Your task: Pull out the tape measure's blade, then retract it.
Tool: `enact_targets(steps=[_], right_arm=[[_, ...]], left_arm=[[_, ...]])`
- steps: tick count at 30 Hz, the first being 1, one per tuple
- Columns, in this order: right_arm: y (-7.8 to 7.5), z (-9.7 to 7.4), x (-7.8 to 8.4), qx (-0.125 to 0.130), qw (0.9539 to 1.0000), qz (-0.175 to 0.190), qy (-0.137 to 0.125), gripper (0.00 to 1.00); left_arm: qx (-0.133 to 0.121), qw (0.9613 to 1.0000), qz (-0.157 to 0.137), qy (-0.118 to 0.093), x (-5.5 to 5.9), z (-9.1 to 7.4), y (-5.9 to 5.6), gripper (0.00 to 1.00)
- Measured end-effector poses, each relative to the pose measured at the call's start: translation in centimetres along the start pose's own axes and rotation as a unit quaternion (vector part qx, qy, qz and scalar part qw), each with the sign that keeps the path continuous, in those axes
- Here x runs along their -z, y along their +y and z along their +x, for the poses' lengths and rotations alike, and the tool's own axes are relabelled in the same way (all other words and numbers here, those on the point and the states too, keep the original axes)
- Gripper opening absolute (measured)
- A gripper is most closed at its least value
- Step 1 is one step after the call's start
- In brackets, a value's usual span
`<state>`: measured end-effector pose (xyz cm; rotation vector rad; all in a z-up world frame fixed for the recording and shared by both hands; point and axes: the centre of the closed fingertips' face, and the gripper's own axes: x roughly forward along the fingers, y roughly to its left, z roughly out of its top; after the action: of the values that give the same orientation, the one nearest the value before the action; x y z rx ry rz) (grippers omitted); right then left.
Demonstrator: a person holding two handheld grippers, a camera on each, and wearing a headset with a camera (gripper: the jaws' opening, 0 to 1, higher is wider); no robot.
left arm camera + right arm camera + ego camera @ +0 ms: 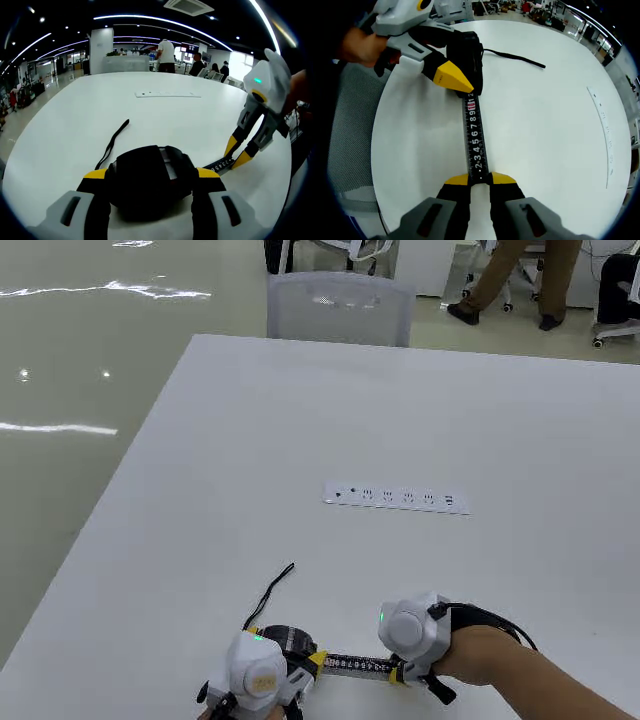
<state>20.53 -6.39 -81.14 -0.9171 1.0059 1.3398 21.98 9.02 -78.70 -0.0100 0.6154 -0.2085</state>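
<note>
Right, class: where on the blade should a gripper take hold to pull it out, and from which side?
Its free end, approached end-on, in line with the blade and opposite the case: the strip is thin and straight, and the left gripper anchors the case.

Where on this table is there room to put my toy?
Lots beyond the power strip, up to the chair, and on the right side of the table. Between the strip and the strap is bare too. Crowded at the near edge: left gripper clamps the tape measure, right gripper its blade.
</note>
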Motion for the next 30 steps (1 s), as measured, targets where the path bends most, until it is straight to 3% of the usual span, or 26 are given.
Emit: enact_targets(steps=[30], right_arm=[[0.2,1.6,-2.0,-0.004,0.9999,-0.003,-0.013,0.14]], left_arm=[[0.012,0.9999,-0.002,0.001,-0.1,-0.3,-0.3,0.62]])
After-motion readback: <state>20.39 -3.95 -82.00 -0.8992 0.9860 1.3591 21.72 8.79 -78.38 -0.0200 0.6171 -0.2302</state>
